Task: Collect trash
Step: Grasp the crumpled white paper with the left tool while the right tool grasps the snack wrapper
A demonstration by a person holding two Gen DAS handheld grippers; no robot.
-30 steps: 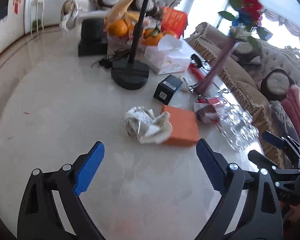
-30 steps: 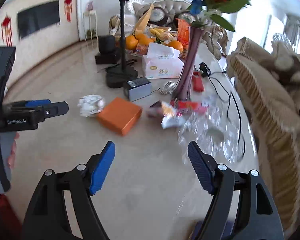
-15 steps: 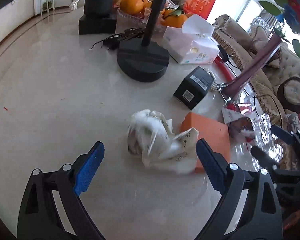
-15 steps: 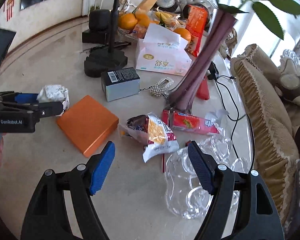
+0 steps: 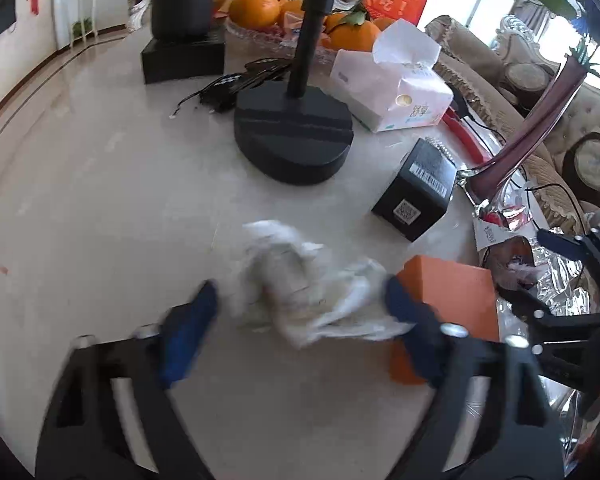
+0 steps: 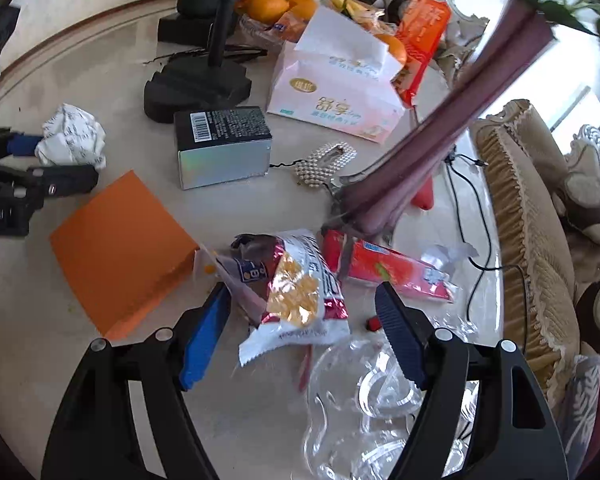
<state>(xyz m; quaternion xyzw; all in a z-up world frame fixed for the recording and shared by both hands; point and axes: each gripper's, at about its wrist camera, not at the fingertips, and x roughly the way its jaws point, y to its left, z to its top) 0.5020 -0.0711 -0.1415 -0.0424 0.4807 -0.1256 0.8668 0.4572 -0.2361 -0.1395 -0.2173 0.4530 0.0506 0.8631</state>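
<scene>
A crumpled white paper ball (image 5: pixel 300 288) lies on the marble table between the open fingers of my left gripper (image 5: pixel 300 320); it also shows in the right wrist view (image 6: pixel 72 140) with the left gripper (image 6: pixel 52 164) around it. My right gripper (image 6: pixel 300 332) is open around a snack wrapper (image 6: pixel 296 296). A red wrapper (image 6: pixel 392 272) lies by the vase foot. A clear plastic tray (image 6: pixel 372 400) lies under the right finger.
An orange box (image 6: pixel 120 248) lies between the two grippers. A black box (image 6: pixel 224 144), tissue pack (image 6: pixel 336 96), stand base (image 5: pixel 294 136), purple vase (image 6: pixel 428 148), pearl clip (image 6: pixel 324 164) and fruit bowl (image 5: pixel 268 12) crowd the far side. A sofa (image 6: pixel 540 220) borders the right.
Both grippers have moved forward and down. The left one now has the paper ball between its fingers; the right one now straddles the snack wrapper. Both stay open.
</scene>
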